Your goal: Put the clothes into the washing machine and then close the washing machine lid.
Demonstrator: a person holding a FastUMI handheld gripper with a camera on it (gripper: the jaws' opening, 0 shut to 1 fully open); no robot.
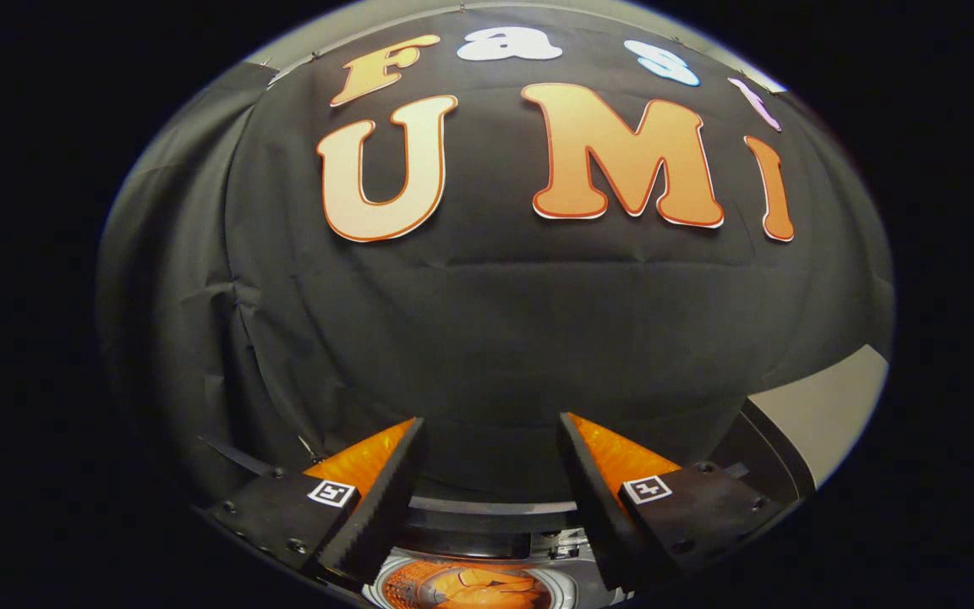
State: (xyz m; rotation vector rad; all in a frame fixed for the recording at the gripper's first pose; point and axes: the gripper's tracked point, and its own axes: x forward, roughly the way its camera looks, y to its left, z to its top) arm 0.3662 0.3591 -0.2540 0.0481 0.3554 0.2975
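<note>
Gripper view: gripper (491, 457) is held high and level, aimed at the black cloth wall (487, 338). Jaws are set wide apart; nothing is gripped between them. Fingertips (398, 461) are seen at 6 o'clock against the cloth. Washing machine (567, 550) is found below the fingers, at 6 o'clock, its top opening uncovered. Clothes (478, 588), orange and crumpled, are seen lying inside the perforated drum. Pale panel (825, 414) is noted at 4 o'clock.
</note>
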